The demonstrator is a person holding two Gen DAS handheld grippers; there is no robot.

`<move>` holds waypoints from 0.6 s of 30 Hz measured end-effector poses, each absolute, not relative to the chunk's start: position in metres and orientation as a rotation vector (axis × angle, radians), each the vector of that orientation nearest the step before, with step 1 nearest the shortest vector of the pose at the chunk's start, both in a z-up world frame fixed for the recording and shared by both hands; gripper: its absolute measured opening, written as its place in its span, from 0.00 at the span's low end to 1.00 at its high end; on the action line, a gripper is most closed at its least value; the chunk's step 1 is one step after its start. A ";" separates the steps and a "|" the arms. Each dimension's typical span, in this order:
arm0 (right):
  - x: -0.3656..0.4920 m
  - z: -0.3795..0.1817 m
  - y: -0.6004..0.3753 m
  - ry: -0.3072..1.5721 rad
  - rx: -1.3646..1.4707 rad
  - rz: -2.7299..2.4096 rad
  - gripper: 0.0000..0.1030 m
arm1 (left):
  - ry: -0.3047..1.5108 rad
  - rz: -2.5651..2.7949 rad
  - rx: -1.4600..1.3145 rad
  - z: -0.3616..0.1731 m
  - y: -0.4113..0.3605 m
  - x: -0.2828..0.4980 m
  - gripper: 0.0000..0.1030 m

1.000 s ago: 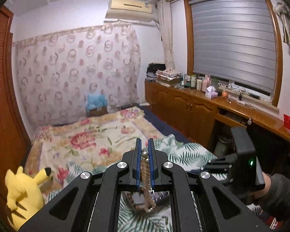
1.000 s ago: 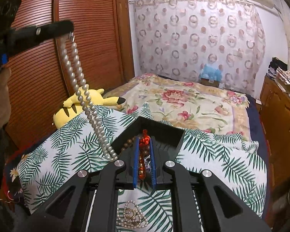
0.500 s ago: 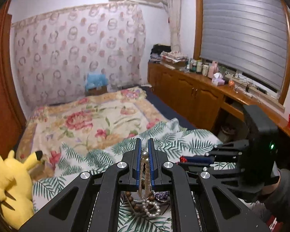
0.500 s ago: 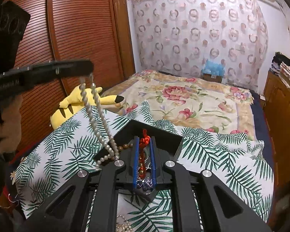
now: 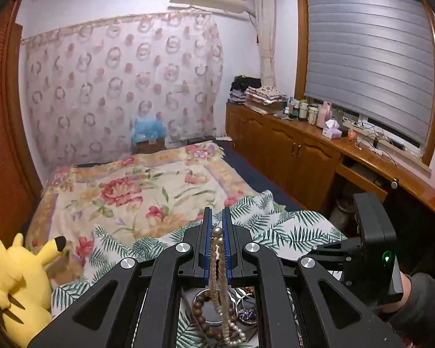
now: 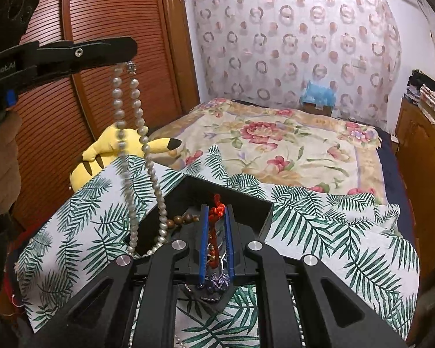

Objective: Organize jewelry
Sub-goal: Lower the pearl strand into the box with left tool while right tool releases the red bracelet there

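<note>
My left gripper (image 5: 217,220) is shut on a pearl necklace (image 5: 221,284). The necklace hangs down over a black jewelry box and shows in the right wrist view (image 6: 136,156) dangling from the left gripper (image 6: 124,55), its lower end inside the black box (image 6: 206,200). My right gripper (image 6: 216,217) is shut on a red-corded bead bracelet (image 6: 216,214) above the box. A brown wooden bead bracelet (image 5: 201,310) and a purple piece (image 5: 246,314) lie in the box below.
The box sits on a palm-leaf cloth (image 6: 333,232) on a bed with a floral quilt (image 5: 136,191). A yellow plush toy (image 5: 17,284) lies at the left. A wooden cabinet (image 5: 298,156) runs along the right wall. The right gripper's body (image 5: 371,243) is close at right.
The left gripper has lifted and tilted up, raising the pearl necklace so more of it hangs free above the box. The right gripper stays shut on the red bracelet.
</note>
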State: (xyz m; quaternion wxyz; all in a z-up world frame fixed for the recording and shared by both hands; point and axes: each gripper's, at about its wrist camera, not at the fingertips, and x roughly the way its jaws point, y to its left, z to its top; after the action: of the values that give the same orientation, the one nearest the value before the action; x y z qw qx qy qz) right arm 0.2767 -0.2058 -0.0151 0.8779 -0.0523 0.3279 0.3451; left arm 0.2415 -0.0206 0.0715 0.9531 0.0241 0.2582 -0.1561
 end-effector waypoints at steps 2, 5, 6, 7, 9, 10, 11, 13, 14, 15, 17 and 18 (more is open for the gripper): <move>0.279 -0.020 -0.204 0.697 -0.115 0.718 0.12 | 0.543 -0.318 0.052 0.064 -0.021 0.245 0.06; 0.284 -0.027 -0.201 0.714 -0.119 0.714 0.13 | 0.610 -0.315 0.056 0.041 -0.020 0.252 0.06; 0.284 -0.029 -0.200 0.717 -0.123 0.715 0.13 | 0.627 -0.313 0.059 0.036 -0.019 0.253 0.07; 0.285 -0.031 -0.199 0.720 -0.128 0.717 0.13 | 0.646 -0.306 0.063 0.029 -0.018 0.253 0.08; 0.285 -0.033 -0.198 0.723 -0.131 0.715 0.30 | 0.668 -0.297 0.058 0.018 -0.013 0.249 0.13; 0.284 -0.033 -0.197 0.718 -0.132 0.712 0.35 | 0.676 -0.296 0.054 0.014 -0.011 0.247 0.16; 0.284 -0.033 -0.198 0.714 -0.130 0.709 0.38 | 0.687 -0.289 0.048 0.008 -0.007 0.242 0.17; 0.283 -0.033 -0.199 0.716 -0.126 0.707 0.38 | 0.696 -0.277 0.046 0.001 -0.003 0.235 0.18; 0.282 -0.033 -0.201 0.715 -0.124 0.704 0.38 | 0.704 -0.274 0.044 -0.004 -0.001 0.230 0.18; 0.280 -0.032 -0.202 0.714 -0.123 0.702 0.38 | 0.714 -0.268 0.041 -0.008 0.001 0.225 0.20; 0.273 -0.031 -0.204 0.705 -0.126 0.698 0.38 | 0.727 -0.255 0.044 -0.015 0.003 0.215 0.26; 0.270 -0.031 -0.205 0.703 -0.128 0.697 0.38 | 0.731 -0.252 0.047 -0.018 0.005 0.210 0.30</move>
State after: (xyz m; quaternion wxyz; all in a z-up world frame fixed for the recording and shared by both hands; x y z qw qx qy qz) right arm 0.2702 -0.2054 -0.0308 0.8780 -0.0612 0.3370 0.3343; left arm 0.2097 0.0045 -0.0183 0.9259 0.0231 0.3565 -0.1227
